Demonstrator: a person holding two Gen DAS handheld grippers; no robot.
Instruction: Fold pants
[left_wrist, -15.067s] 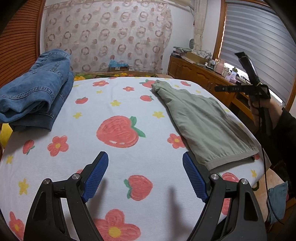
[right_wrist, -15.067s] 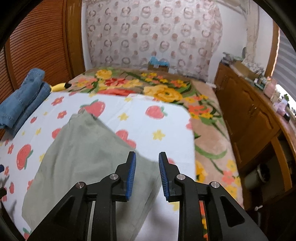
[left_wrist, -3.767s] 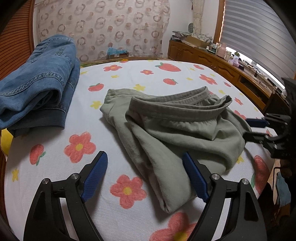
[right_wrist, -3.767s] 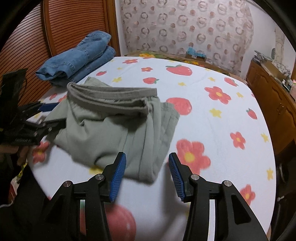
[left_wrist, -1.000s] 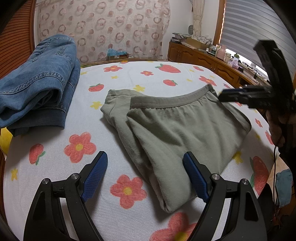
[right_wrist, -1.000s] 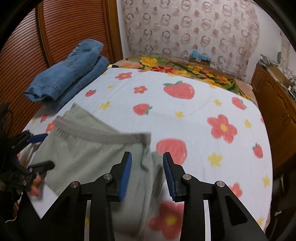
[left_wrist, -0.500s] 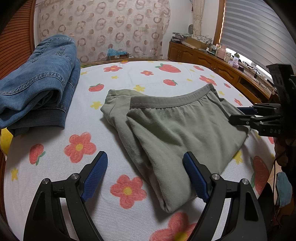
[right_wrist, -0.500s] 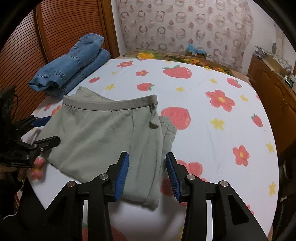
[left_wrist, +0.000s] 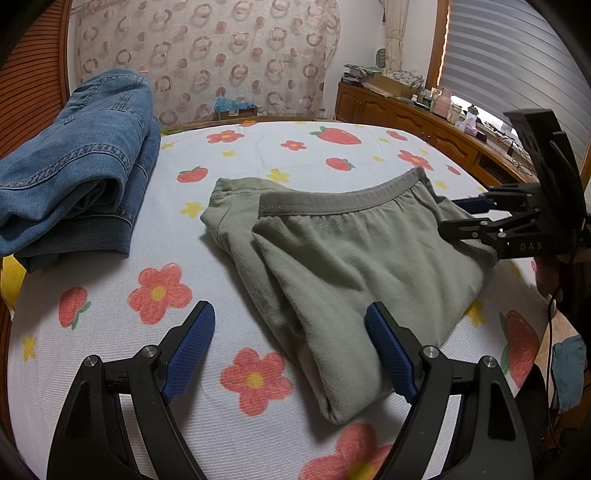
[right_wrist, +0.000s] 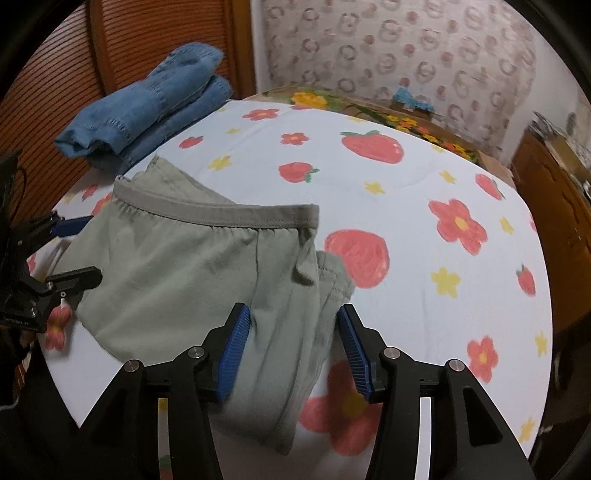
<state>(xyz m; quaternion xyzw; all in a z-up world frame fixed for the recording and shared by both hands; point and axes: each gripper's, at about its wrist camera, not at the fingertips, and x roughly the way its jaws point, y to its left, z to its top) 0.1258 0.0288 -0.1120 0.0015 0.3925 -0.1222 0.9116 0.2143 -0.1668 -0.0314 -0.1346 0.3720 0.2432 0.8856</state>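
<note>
Grey-green pants (left_wrist: 351, 258) lie folded on the bed, waistband (left_wrist: 343, 201) on the far side. My left gripper (left_wrist: 290, 321) hovers open and wide over the pants' near corner, pads clear of the cloth. It also shows at the left of the right wrist view, left gripper (right_wrist: 79, 251). My right gripper (right_wrist: 293, 317) hangs low over the pants (right_wrist: 184, 266) at their opposite folded edge. Its jaws are opening, with cloth lying between the pads but not pinched. From the left wrist view the right gripper (left_wrist: 458, 218) sits at the pants' right side.
Folded blue jeans (left_wrist: 74, 166) are stacked at the bed's far left, also jeans (right_wrist: 147, 107). The strawberry-and-flower sheet (left_wrist: 295, 147) covers the bed. A wooden cabinet (left_wrist: 406, 114) lines the right wall; a slatted wooden door (right_wrist: 55, 74) stands behind the jeans.
The right gripper has come down close over the pants' folded edge and its jaws have spread wider. The left gripper and the pants have stayed put.
</note>
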